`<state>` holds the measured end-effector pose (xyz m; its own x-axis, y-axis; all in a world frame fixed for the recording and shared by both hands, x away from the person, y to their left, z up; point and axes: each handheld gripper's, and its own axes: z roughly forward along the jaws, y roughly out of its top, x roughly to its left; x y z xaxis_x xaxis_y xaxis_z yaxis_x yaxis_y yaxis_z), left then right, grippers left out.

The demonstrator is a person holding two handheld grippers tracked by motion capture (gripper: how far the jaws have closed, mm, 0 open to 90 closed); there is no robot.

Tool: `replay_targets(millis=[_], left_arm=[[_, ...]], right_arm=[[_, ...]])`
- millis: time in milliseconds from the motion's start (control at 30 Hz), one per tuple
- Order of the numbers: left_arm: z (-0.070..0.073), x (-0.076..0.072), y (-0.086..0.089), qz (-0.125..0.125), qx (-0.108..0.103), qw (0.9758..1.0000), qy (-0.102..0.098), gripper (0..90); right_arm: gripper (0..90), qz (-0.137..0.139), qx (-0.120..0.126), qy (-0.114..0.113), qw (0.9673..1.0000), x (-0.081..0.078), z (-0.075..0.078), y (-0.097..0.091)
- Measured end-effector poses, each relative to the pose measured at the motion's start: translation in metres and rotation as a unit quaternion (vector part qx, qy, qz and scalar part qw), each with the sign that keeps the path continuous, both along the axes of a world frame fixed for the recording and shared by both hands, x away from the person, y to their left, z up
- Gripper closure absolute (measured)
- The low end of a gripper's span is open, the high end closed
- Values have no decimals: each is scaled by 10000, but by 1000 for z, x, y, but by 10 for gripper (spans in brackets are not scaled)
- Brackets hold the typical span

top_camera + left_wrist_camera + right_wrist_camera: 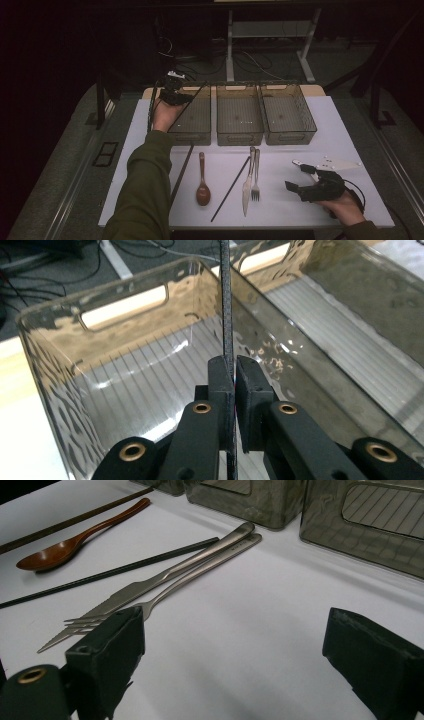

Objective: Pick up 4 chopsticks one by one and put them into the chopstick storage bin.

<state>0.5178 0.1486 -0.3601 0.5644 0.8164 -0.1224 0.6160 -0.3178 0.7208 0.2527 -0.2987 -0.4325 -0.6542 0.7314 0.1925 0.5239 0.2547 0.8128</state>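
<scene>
My left gripper (176,95) (234,365) is shut on a thin black chopstick (226,300) and holds it over the leftmost clear bin (192,131) (125,305). The stick (196,96) slants across that bin's opening. My right gripper (296,176) (235,630) stands open just above the table at the near right, with nothing between its pads. To its left lie a steel knife (246,190) (150,582) and fork (256,180) (200,570) side by side. Further left are a second black chopstick (230,190) (110,572), a wooden spoon (202,187) (60,550) and a dark brown chopstick (181,172) (75,520).
Three clear plastic bins stand in a row at the back of the white table (280,215): the left one, a middle one (239,132) and a right one (290,134). A pale flat piece (332,163) lies beside the right hand. Dark floor and cables lie beyond.
</scene>
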Motion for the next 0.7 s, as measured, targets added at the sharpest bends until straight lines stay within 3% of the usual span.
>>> replay_targets(millis=[33, 100, 300, 500, 700], left_arm=[[-1, 0, 0, 58, 43, 10000, -7, 835], [-2, 0, -1, 107, 106, 9998, -92, 599], [5, -5, -8, -158, 164, 9991, -352, 403], [16, -14, -15, -334, -35, 9984, -460, 350], [25, -27, -22, -516, -26, 9974, -502, 296]], right_arm=[[96, 4, 0, 1, 10000, 0, 0, 0], [96, 2, 1, -2, 10000, 0, 0, 0], [96, 2, -2, 0, 10000, 0, 0, 0], [96, -18, 5, -8, 10000, 0, 0, 0], [96, -22, -1, -16, 10000, 0, 0, 0]])
